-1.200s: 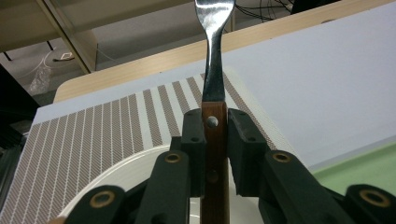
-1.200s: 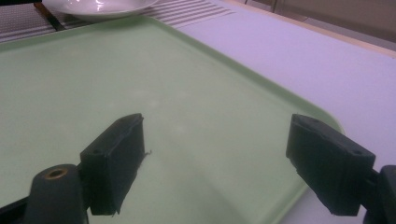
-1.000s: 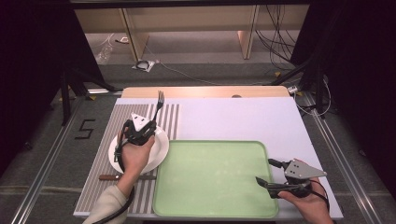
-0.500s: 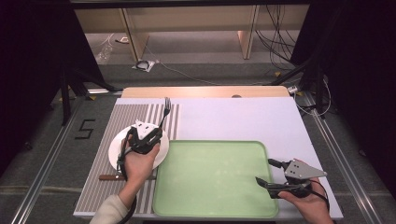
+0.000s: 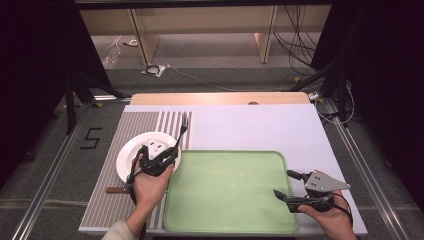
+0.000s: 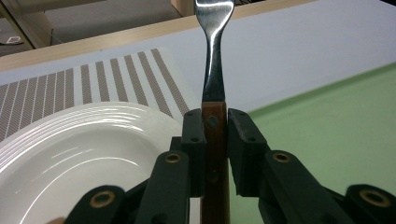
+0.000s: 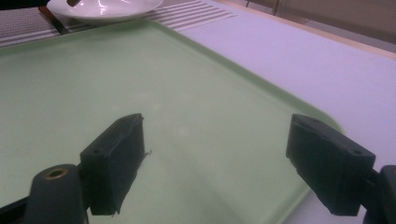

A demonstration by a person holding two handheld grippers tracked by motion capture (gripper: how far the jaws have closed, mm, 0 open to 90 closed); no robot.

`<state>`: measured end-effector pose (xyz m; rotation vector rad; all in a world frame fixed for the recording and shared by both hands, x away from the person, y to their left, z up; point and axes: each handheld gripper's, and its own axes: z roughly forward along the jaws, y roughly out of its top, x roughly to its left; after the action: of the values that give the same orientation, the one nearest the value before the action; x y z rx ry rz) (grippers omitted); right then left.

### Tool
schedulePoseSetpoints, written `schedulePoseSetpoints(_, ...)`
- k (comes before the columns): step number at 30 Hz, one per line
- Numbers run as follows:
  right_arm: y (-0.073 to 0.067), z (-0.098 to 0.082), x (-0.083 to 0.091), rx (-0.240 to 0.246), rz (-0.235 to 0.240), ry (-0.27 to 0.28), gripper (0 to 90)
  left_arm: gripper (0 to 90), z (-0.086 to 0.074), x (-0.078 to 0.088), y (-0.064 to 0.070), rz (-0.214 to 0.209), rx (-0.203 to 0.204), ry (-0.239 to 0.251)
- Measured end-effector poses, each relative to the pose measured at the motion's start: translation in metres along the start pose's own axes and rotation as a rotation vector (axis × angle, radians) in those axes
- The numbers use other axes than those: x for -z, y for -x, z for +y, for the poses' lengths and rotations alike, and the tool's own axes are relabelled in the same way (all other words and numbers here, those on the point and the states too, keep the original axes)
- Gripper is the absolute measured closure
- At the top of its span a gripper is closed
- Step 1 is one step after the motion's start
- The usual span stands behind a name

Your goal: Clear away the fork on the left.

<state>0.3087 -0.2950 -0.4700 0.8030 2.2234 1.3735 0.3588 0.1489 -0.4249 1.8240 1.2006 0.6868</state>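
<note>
One green tray [image 5: 230, 192] lies bare beside a white plate [image 5: 131, 155].

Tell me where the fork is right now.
The fork is clamped by its wooden handle in the left gripper, at the left of the high view, between the white plate and the green tray.

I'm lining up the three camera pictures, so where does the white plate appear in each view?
High view: the white plate lies left of centre, on the striped mat, partly under the left gripper.
Left gripper view: it spreads over the lower left, left of the fork clamped in the jaws.
Right gripper view: it sits at the top left edge.
Shared landmark: the green tray beside the plate.
</note>
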Motion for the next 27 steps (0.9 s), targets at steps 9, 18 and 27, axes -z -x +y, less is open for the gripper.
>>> schedulePoseSetpoints(9, 0.000, 0.000, 0.001, -0.004, -0.001, 0.004, 20.4, 77.1, -0.008, 0.011, 0.008, -0.010, 0.005, -0.004)
schedulePoseSetpoints(18, 0.000, 0.000, 0.000, -0.001, -0.001, 0.005, 20.3, 77.1, -0.016, 0.015, 0.017, -0.024, 0.015, -0.036)
schedulePoseSetpoints(27, 0.000, 0.000, 0.001, 0.001, -0.006, -0.003, 20.3, 77.0, -0.023, 0.014, 0.024, -0.034, 0.004, -0.072)
